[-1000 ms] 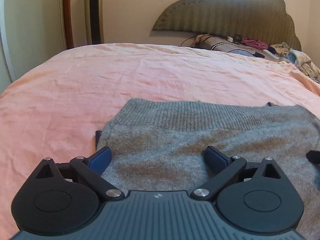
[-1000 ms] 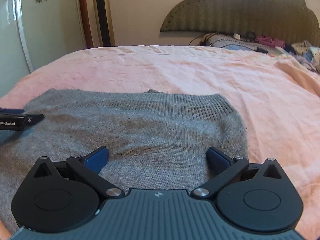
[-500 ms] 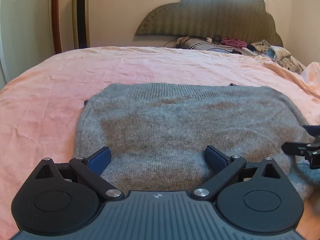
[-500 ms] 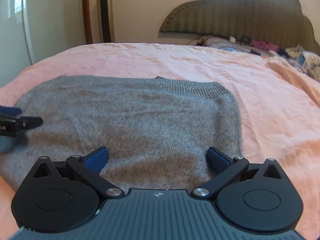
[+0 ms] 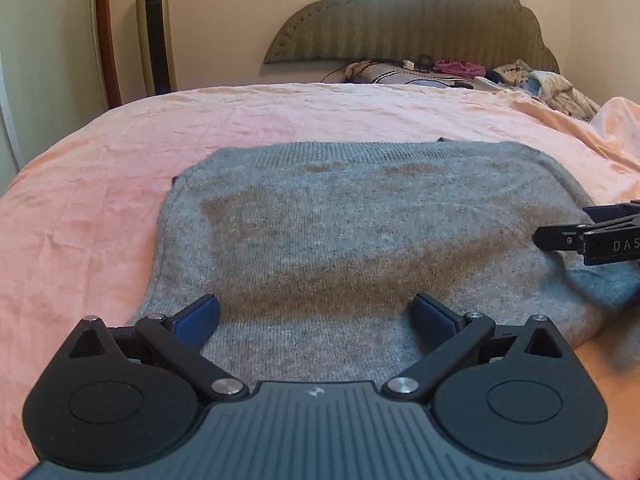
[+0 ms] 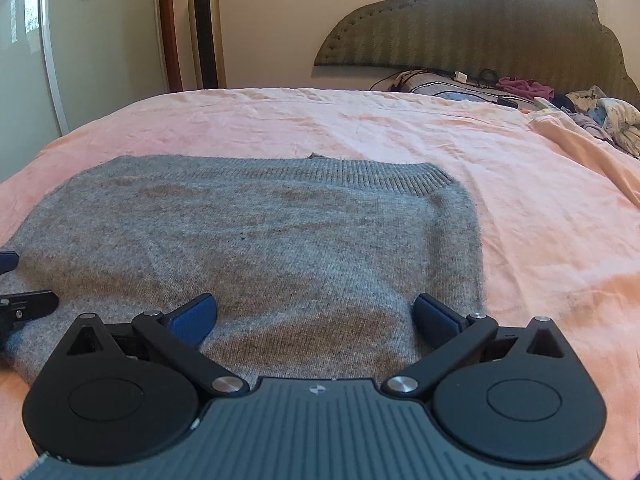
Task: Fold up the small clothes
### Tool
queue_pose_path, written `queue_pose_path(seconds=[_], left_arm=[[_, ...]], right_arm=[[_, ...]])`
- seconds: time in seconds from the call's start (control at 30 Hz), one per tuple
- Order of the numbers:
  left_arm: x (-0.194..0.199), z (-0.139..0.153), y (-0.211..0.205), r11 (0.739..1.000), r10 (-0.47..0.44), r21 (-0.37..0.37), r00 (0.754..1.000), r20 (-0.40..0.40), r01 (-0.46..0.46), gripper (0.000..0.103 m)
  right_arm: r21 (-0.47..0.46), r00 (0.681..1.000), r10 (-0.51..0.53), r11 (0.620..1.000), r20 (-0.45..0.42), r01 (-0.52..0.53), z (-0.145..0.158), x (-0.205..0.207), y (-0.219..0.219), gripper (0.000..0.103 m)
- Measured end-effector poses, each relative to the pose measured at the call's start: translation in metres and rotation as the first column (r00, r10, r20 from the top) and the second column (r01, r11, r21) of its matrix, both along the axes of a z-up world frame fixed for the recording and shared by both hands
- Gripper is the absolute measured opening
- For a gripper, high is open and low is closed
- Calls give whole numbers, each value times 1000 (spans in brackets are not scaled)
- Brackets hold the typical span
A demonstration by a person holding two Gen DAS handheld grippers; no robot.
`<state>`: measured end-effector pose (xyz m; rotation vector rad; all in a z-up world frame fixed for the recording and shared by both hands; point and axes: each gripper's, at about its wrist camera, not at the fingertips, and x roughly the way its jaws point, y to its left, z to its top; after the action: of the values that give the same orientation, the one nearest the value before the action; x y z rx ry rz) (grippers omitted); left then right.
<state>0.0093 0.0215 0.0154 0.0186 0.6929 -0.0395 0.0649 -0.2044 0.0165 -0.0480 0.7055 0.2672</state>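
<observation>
Left gripper (image 5: 316, 314): black plastic, two round discs flanking a dark grey ribbed centre plate with a small white logo. Silver screws pin angled black link arms that end in blue pads (image 5: 196, 318). Right gripper (image 6: 316, 314) has the same build and colours. Seen side-on from the left wrist camera, its black body bears white letters "DAS".
</observation>
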Motion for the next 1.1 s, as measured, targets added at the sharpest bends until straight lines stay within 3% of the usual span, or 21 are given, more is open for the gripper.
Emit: queue_pose_path(seconds=[0.13, 0.2, 0.27, 0.8, 0.93, 1.1], left_arm=[[-1, -2, -3, 1000, 2, 17, 1000, 1, -2, 103], [-1, -2, -3, 1000, 2, 16, 1000, 2, -2, 103], [-1, -2, -3, 1000, 2, 16, 1000, 3, -2, 103], [0, 0, -4, 1000, 7, 15, 1000, 4, -8, 103], [-18, 6, -3, 996, 85, 21, 996, 26, -85, 103], [-64, 16, 16, 983, 170, -70, 985, 20, -168, 103]], right_arm=[[67, 997, -58, 996, -41, 61, 15, -11, 2, 103], [-1, 997, -62, 998, -51, 63, 4, -16, 8, 103], [-74, 999, -34, 997, 29, 36, -5, -28, 17, 103], [-45, 999, -41, 998, 19, 42, -4, -25, 13, 103], [-43, 999, -42, 998, 19, 43, -4, -26, 13, 103], [-35, 999, -41, 999, 19, 41, -4, -26, 13, 103]])
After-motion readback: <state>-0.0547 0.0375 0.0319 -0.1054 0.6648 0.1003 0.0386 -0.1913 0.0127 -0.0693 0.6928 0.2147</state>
